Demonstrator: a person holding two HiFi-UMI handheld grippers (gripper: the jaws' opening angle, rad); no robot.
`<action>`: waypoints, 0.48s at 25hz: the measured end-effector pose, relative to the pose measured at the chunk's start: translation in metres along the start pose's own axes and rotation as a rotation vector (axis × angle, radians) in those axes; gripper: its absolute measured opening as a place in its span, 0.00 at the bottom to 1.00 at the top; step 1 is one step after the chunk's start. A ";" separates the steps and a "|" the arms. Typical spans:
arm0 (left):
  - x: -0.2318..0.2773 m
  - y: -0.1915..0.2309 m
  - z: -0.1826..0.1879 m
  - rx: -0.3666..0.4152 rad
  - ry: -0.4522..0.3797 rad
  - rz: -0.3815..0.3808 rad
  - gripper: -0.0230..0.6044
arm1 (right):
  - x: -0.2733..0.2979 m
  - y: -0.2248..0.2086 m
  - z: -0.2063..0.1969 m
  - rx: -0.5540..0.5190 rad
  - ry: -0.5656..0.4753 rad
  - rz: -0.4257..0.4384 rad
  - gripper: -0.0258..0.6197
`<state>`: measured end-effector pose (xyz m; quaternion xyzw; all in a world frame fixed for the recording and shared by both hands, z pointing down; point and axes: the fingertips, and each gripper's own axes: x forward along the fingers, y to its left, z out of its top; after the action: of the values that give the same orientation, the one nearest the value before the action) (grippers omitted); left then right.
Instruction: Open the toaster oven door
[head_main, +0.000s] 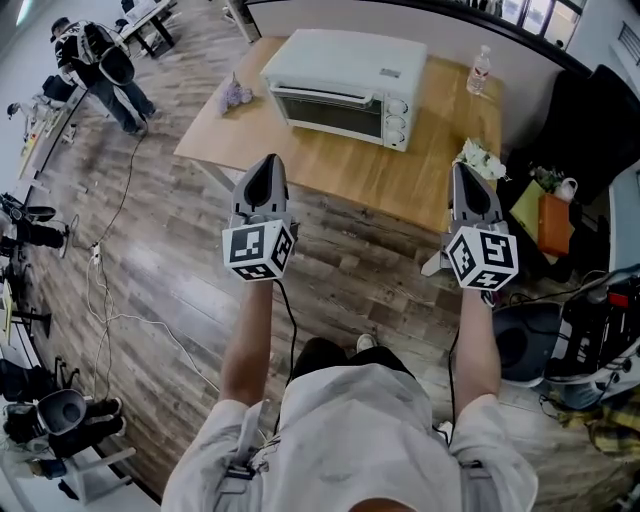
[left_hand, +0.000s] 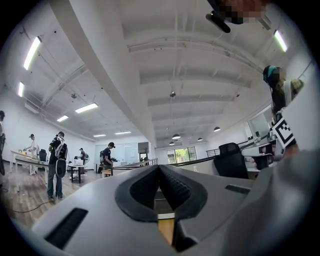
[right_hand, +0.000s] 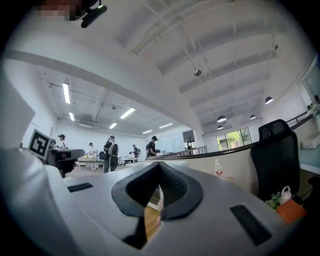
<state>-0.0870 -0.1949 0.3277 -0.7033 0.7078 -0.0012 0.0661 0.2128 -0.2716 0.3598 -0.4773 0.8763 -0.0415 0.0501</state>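
A white, box-shaped toaster oven (head_main: 345, 80) with a dark glass door (head_main: 328, 113) is seen on the light wooden desk (head_main: 340, 165), set toward its far edge, and the door is closed. The grey left gripper (head_main: 268, 162) and the grey right gripper (head_main: 462, 170) are held up by the desk's near edge, apart from the oven, each with its jaws pressed together on nothing. A clear plastic water bottle (head_main: 480, 70) is stood at the desk's far right corner.
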 end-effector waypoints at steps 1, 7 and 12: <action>0.004 0.000 0.001 0.001 -0.005 -0.007 0.06 | 0.003 -0.002 0.002 -0.002 -0.005 -0.005 0.07; 0.022 0.012 -0.002 0.004 -0.025 -0.049 0.06 | 0.019 0.006 0.003 -0.020 -0.018 -0.032 0.07; 0.052 0.029 -0.010 0.021 -0.047 -0.116 0.06 | 0.041 0.018 0.004 -0.048 -0.033 -0.082 0.07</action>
<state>-0.1167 -0.2469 0.3297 -0.7423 0.6640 0.0039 0.0898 0.1759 -0.2963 0.3521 -0.5146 0.8558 -0.0146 0.0514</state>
